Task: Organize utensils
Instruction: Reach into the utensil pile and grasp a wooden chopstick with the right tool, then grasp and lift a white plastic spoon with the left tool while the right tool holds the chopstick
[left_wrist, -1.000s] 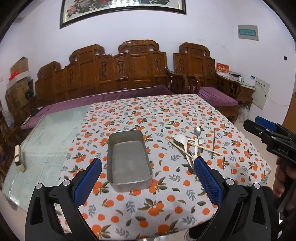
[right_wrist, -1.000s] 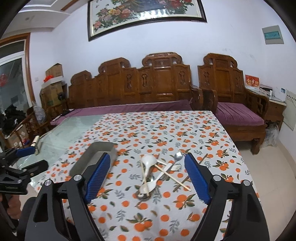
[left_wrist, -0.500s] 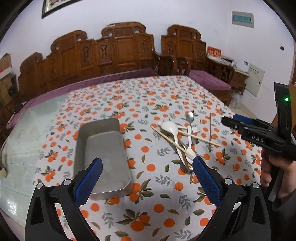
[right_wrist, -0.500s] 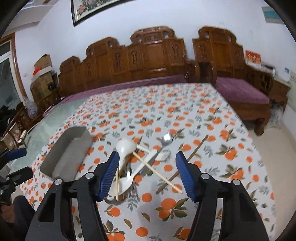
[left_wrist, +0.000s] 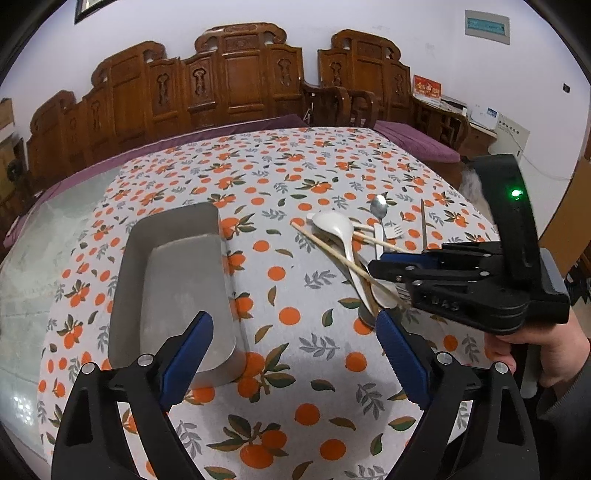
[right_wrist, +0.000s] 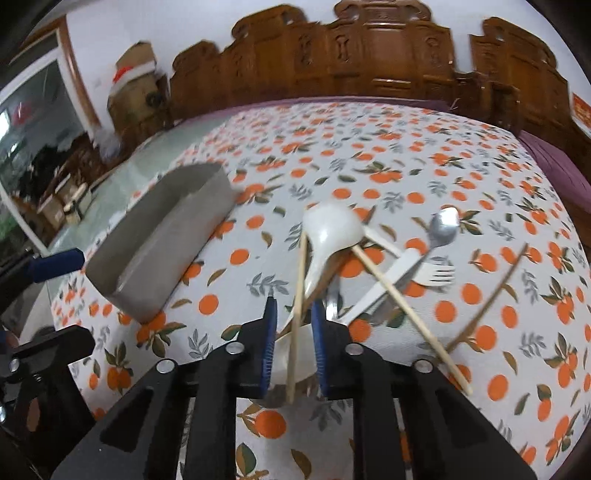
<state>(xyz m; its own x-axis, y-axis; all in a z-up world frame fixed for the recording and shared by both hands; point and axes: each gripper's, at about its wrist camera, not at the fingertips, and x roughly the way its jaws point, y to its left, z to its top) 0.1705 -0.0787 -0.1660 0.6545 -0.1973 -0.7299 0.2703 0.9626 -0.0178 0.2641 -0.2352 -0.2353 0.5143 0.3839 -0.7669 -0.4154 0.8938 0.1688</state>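
Utensils (right_wrist: 369, 258): all heaped on surface, none in metal tray (left_wrist: 177, 277).
Right gripper (right_wrist: 293, 341): jaws narrowed around chopstick (right_wrist: 297, 306), contact unclear.
Left gripper (left_wrist: 295, 354): jaws wide, empty.

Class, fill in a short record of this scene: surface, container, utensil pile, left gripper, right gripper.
surface: table with orange-print cloth
container: metal tray, nothing in it
utensil pile: white spoon, metal spoon, white fork, chopsticks, crossed on the cloth
left gripper: open, above the cloth
right gripper: narrowed around a chopstick
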